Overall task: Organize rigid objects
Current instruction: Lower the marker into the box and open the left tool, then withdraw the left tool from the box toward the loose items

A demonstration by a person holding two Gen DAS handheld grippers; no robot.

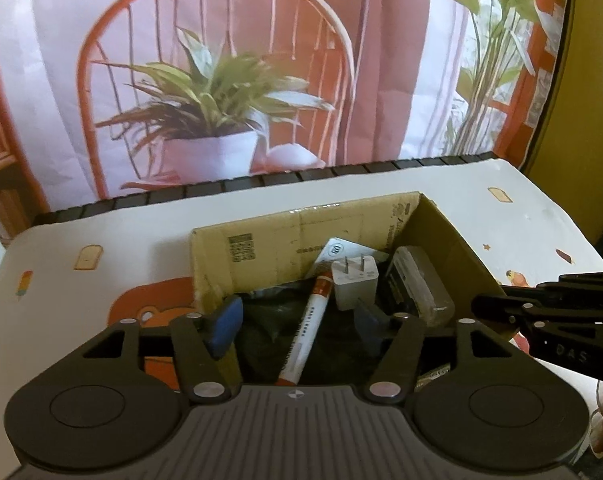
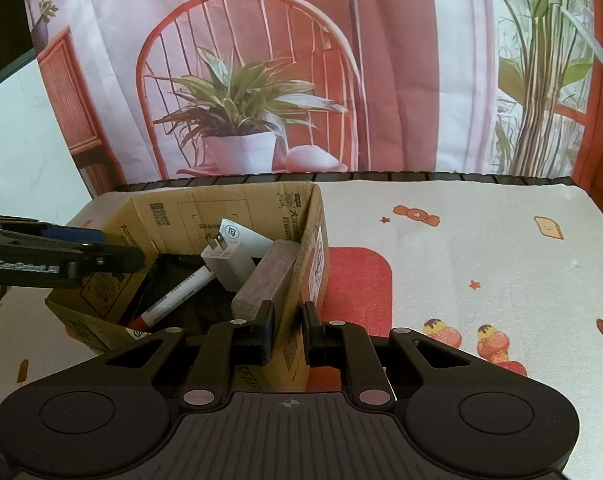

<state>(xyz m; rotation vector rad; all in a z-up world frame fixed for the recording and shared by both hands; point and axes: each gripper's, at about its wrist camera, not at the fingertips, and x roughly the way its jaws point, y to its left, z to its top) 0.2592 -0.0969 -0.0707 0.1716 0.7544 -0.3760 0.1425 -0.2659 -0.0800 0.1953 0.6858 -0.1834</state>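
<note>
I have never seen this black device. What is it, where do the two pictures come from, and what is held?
There is no robot: a person holds a two-finger tool in each hand, with a camera on each, looking forward along its jaws. On the patterned tablecloth stands a cardboard box with a marker, a white charger and a clear case inside. The left gripper is above the box, jaws open, holding nothing. The right gripper is shut on the box's side wall.

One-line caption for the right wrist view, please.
Right gripper clamps the cardboard box wall; a marker, white charger and clear case lie inside.
</note>
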